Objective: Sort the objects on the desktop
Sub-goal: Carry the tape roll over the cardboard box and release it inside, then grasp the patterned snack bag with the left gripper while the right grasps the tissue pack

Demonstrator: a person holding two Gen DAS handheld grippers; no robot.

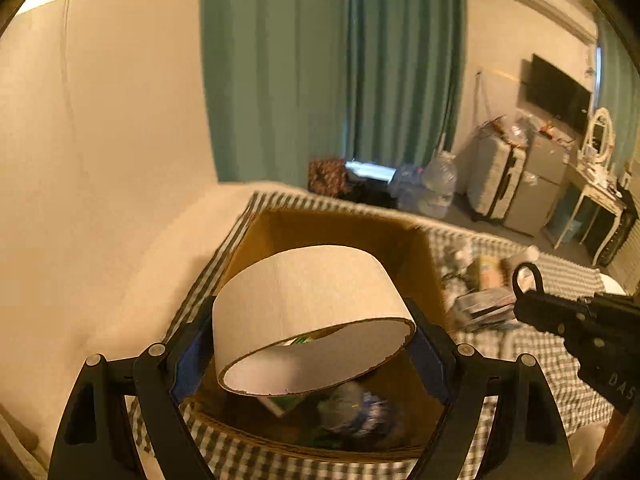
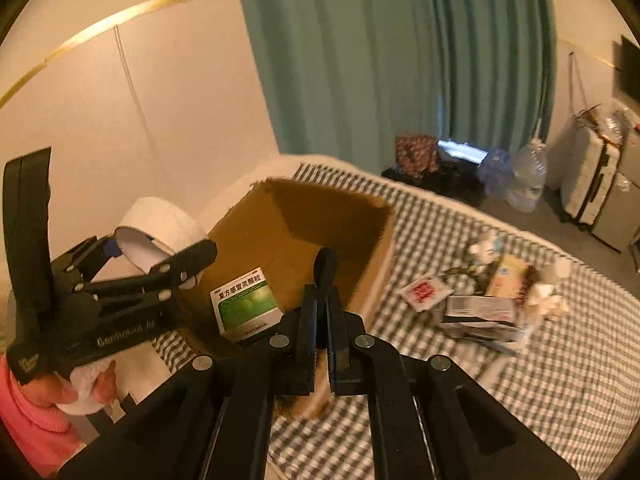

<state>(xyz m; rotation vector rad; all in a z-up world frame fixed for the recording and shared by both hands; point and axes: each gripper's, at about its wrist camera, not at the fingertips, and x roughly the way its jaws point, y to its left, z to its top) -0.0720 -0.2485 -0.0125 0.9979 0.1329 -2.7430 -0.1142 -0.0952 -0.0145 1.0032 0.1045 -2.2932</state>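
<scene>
The left hand-held gripper clamps a wide tape roll above the open cardboard box on the checked bedcover; the right hand-held gripper is closed and empty. Released off-centre, the roll could strike the rim and roll away.

Counted: one cardboard box, one roll of tape, one green medicine box, one suitcase, two grippers, and one television.
</scene>
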